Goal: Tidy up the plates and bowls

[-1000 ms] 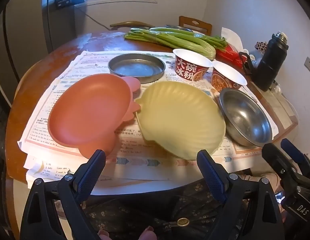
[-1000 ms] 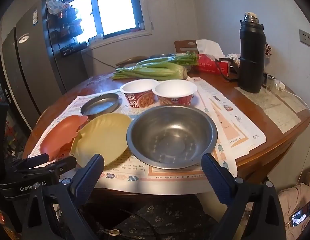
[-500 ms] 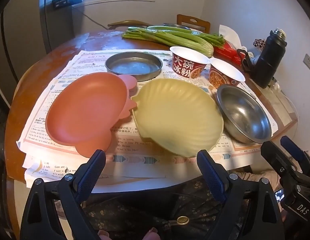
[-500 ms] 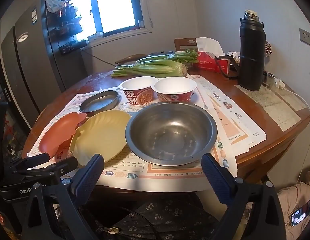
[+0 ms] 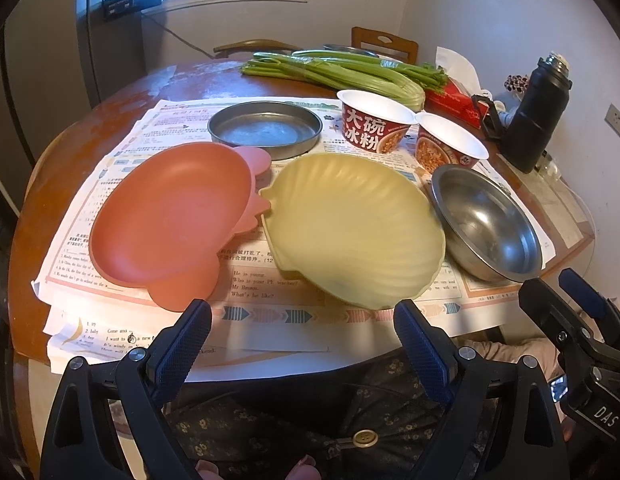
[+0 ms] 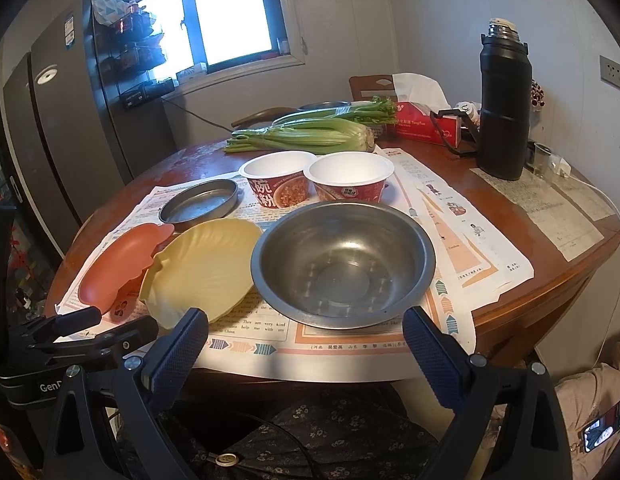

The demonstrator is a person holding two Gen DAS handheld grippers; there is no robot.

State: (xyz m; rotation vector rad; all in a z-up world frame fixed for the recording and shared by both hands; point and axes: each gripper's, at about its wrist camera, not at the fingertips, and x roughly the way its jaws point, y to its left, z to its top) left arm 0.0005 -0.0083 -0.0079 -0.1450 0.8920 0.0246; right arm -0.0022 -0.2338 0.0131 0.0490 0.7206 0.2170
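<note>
Six dishes sit spread out on the papers that cover the round surface [image 6: 550, 200], so nothing is stacked yet. The orange plate [image 5: 170, 216] and the yellow shell plate [image 5: 350, 228] lie side by side, edges touching. The big metal bowl [image 6: 342, 264] is next to them. The flat metal pan [image 5: 266, 128] and two paper bowls [image 6: 314, 180] sit farther back. The left hand-held gripper [image 5: 302, 340] and the right hand-held gripper [image 6: 306, 344] both hang wide apart and grasp nothing, just off the near edge, probably getting ready to pick one up.
</note>
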